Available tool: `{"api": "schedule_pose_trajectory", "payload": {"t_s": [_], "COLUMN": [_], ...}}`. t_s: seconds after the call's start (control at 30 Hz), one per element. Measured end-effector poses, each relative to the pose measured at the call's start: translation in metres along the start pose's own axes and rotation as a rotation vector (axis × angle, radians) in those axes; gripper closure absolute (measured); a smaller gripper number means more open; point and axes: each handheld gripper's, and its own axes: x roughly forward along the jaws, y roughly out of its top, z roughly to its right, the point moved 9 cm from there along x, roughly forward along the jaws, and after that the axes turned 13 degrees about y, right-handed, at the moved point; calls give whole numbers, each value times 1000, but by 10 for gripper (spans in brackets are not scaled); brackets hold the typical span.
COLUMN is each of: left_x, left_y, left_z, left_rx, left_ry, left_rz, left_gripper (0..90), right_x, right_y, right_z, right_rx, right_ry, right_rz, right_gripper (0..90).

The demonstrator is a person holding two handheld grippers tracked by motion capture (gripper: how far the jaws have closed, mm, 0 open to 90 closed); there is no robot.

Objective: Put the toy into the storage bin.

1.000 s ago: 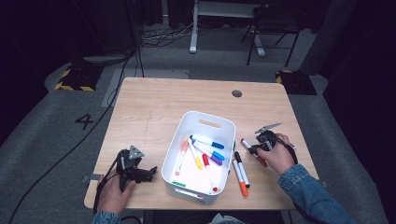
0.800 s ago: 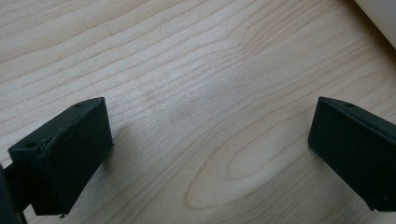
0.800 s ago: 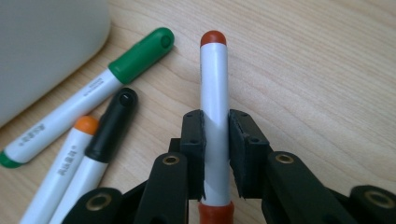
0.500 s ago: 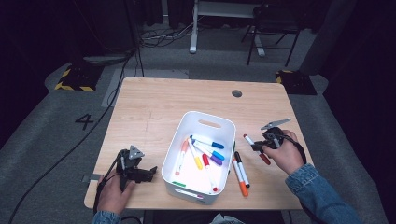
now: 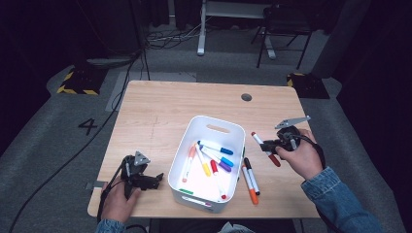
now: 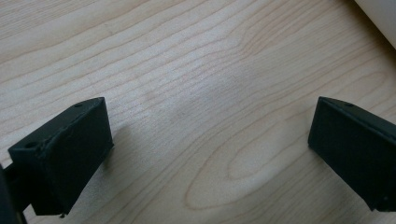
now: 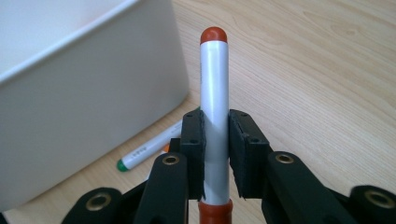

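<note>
- White plastic bin point(image 5: 228, 132), rectangular with a slot handle in its far wall, stands on the light wooden table point(image 5: 160, 109), toward the near edge and right of the table's middle.
- Red-capped white marker point(image 5: 265, 149) is clamped across its barrel between the two black pads of the right gripper point(image 5: 272, 144); it is carried in the air, just right of the bin's right wall and clear of the table.
- In the right gripper view the same marker point(image 7: 214, 102) stands straight up between the narrow jaws, its red end on top and the bin wall point(image 7: 84, 93) beside it.
- The right hand point(image 5: 303, 158), in a denim sleeve, holds that gripper to the right of the bin.
- Two markers lie on the table just right of the bin's near right corner: an orange-capped one point(image 5: 249, 185) and a black-capped one point(image 5: 251, 174), side by side and close together.
- Inside the bin lie several markers: a blue-capped one point(image 5: 216, 147), a purple-capped one point(image 5: 219, 162), a yellow one point(image 5: 204, 165), a red one point(image 5: 217, 179) and an orange-and-green one point(image 5: 188, 164).
- The left gripper point(image 5: 156, 178) rests low at the table's near edge, left of the bin and apart from it, held by the left hand point(image 5: 119, 204).
- In the left gripper view its jaws stand wide apart with bare wood between them; a corner of the bin point(image 6: 380, 16) shows at the upper right.
</note>
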Motion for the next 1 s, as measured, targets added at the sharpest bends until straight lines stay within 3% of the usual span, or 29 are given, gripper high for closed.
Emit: {"api": "schedule_pose_trajectory", "payload": {"t_s": [0.2, 0.47, 0.73, 1.0], "left_x": [0, 0, -1, -1], "left_y": [0, 0, -1, 0], "left_z": [0, 0, 0, 0], "left_rx": [1, 3, 11, 9], "left_ry": [0, 2, 0, 2], "left_rz": [-1, 1, 1, 2], "left_gripper": [0, 0, 0, 0], "right_x": [-12, -17, -10, 0], "right_y": [12, 27, 42, 54], "right_z": [-18, -45, -76, -100], "right_rx": [-29, -106, -180, -210], "right_ry": [23, 56, 109, 157], "right_rz": [23, 14, -17, -25], "right_gripper": [769, 769, 769, 769]}}
